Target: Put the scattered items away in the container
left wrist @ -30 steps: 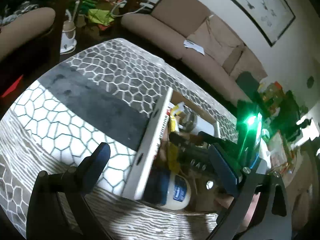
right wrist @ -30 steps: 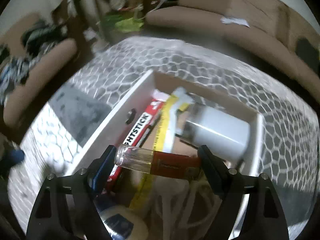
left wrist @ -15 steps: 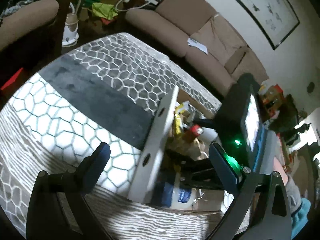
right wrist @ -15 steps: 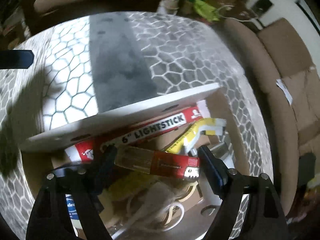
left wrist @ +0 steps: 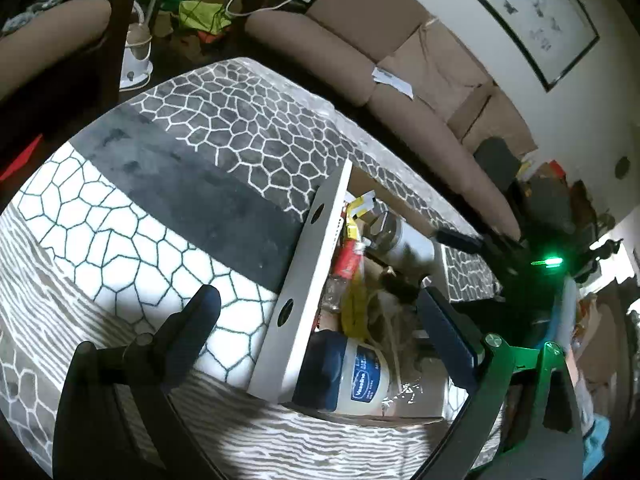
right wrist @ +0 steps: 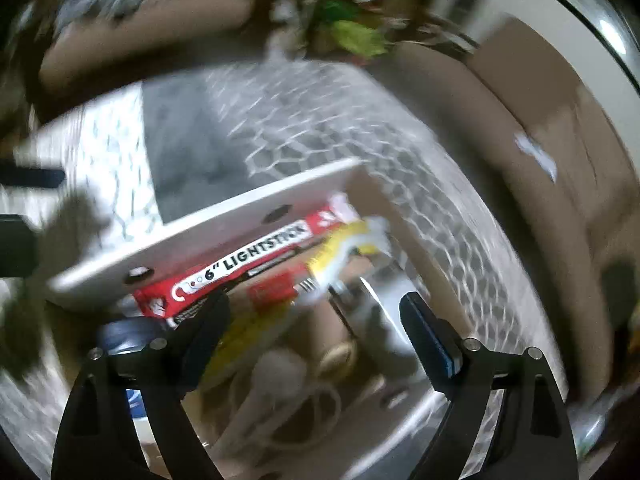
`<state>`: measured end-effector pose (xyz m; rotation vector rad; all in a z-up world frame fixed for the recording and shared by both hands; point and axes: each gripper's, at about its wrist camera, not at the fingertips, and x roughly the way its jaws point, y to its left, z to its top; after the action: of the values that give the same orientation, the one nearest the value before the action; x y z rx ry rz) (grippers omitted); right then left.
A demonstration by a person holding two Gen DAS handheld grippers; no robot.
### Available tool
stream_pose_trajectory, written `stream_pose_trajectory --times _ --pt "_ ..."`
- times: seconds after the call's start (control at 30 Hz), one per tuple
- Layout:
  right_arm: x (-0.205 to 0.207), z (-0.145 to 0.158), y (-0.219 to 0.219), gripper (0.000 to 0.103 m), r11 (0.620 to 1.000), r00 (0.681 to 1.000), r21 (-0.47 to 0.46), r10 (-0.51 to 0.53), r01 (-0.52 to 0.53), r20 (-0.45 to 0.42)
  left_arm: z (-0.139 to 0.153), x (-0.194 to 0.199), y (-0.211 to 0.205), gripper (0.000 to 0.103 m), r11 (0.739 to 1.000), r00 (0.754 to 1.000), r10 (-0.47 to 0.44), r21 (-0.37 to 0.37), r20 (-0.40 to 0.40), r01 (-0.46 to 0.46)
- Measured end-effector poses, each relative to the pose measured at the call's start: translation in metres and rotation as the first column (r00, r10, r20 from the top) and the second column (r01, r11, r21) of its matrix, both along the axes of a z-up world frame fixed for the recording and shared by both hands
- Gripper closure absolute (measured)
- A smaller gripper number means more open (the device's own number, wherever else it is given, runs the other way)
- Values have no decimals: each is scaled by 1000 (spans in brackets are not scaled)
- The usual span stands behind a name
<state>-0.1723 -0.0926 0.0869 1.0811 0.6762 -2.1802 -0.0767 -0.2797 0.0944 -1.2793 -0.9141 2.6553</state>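
While blur smears right wrist view, white flat-walled container [right wrist: 224, 216] sits on worktop [left wrist: 120, 216] with honeycomb-patterned cloth. Inside: red glossy lightstick pack [right wrist: 240, 260] along near wall, yellow strip [right wrist: 340, 240], round Vaseline jar [left wrist: 352, 376] with navy lid, white cylinder [left wrist: 404, 240], pale cord. Brown sofa [left wrist: 360, 60] behind. Right gripper [right wrist: 314, 314] above container, jaws just opening, now apart and empty; clear red-labelled bottle [right wrist: 276, 290], clamped a second ago, lies below among contents. Left gripper [left wrist: 316, 320] apart, empty, straddling container wall.
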Motion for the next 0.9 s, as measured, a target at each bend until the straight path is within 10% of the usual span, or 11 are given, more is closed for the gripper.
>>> stream_pose_trajectory --times 0.13,0.5,0.9 --pt "19 9 48 0 964 979 -188 -168 187 115 1 -3 21 0 996 998 -65 -69 12 65" --pt "86 -5 79 0 918 952 -259 -274 300 134 -3 5 92 0 904 976 -208 -367 70 219" --pt "121 -1 126 0 876 912 -254 -391 410 122 11 24 125 0 871 973 -228 -439 34 220"
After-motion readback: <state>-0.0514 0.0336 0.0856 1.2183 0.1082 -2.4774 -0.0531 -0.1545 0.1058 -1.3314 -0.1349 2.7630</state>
